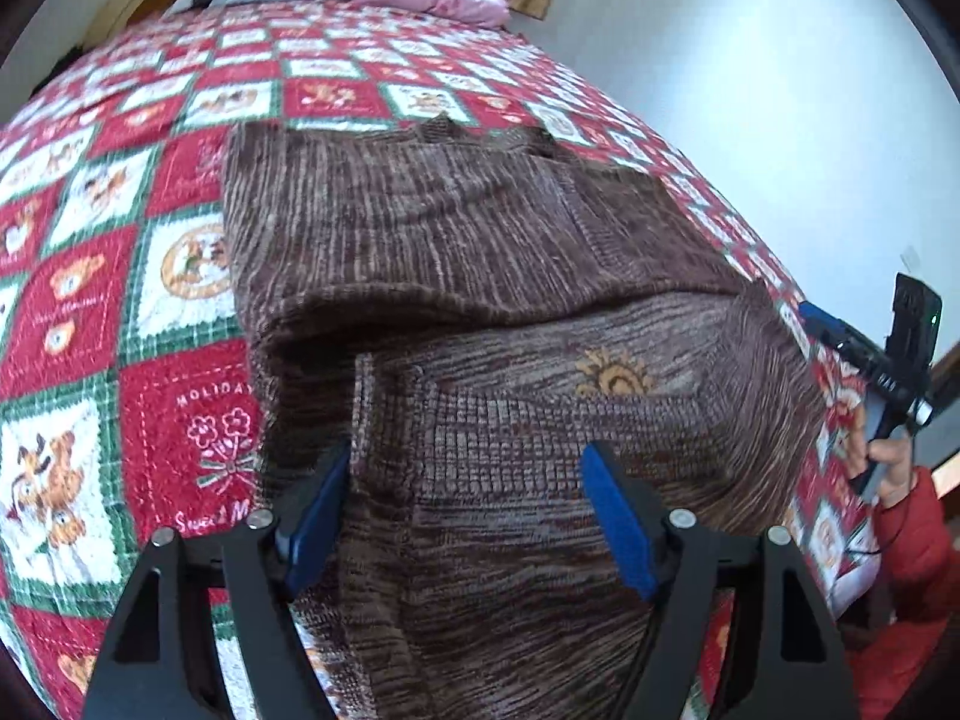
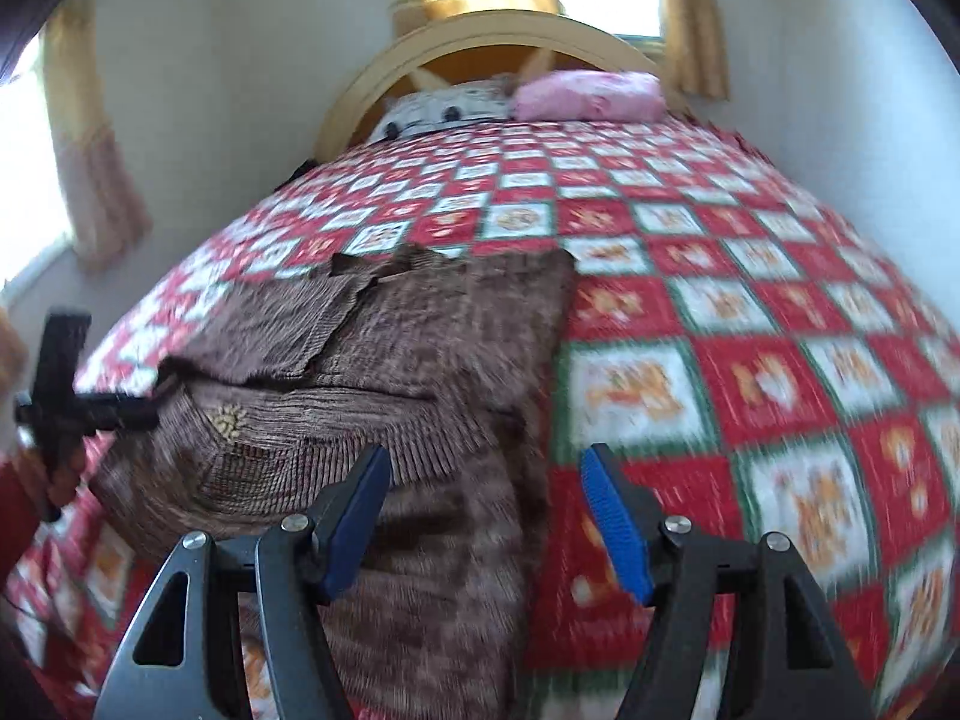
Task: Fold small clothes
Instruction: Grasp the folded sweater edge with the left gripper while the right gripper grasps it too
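Observation:
A brown knitted sweater (image 1: 480,252) lies on the bed, with one part folded over its near half; a small gold emblem (image 1: 612,375) shows on the fold. My left gripper (image 1: 465,480) is open just above the sweater's near edge, holding nothing. My right gripper (image 2: 486,486) is open above the sweater's right edge (image 2: 528,420), also empty. The sweater also shows in the right wrist view (image 2: 390,348), which is motion-blurred. The right gripper appears at the right edge of the left wrist view (image 1: 876,360), held by a hand in a red sleeve.
The bed carries a red, white and green checkered holiday quilt (image 1: 120,300). A pink pillow (image 2: 588,96) and a grey-white pillow (image 2: 444,111) lie at the wooden headboard (image 2: 480,30). White walls and yellow curtains (image 2: 90,150) surround the bed.

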The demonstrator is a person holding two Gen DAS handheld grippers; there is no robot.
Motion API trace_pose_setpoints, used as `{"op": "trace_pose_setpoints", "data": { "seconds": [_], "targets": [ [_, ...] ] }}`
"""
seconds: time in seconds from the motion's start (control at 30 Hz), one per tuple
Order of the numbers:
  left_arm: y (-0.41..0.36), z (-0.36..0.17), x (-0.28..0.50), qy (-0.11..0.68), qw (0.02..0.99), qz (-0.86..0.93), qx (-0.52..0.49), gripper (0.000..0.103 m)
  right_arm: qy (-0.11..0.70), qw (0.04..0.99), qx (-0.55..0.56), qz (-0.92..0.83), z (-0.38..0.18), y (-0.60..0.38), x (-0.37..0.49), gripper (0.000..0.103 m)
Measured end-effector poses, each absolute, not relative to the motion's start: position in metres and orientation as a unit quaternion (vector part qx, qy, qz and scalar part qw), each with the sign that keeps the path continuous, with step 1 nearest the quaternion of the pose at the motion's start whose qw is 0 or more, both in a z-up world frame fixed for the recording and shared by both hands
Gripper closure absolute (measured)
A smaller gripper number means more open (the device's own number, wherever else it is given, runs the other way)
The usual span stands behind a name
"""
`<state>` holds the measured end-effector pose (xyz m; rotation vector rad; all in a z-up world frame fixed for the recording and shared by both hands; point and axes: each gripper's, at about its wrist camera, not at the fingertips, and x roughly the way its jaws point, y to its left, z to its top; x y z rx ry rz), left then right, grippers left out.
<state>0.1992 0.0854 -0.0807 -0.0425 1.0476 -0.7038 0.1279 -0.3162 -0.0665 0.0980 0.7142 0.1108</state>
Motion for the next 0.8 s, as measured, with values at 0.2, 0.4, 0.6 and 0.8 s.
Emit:
{"op": "trace_pose_setpoints", "data": {
  "seconds": [0.2,0.4,0.6,0.8],
  "targets": [
    [0.074,-0.083,0.196,0.477,0.820,-0.315,0.012,0.027,0.374,0.923,-0.028,0.083,-0.087,-0.286,0.162,0.041],
    [0.075,-0.083,0.189,0.460,0.836,-0.297,0.034,0.064,0.401,0.913,-0.021,0.077,-0.096,-0.282,0.167,0.087],
    [0.089,-0.083,0.186,0.461,0.843,-0.277,-0.012,0.090,0.383,0.921,0.020,0.071,-0.082,-0.288,0.153,0.097],
    [0.100,-0.051,0.164,0.401,0.878,-0.259,-0.044,0.090,0.334,0.938,0.058,0.070,-0.045,-0.297,0.132,0.097]
  ]
}}
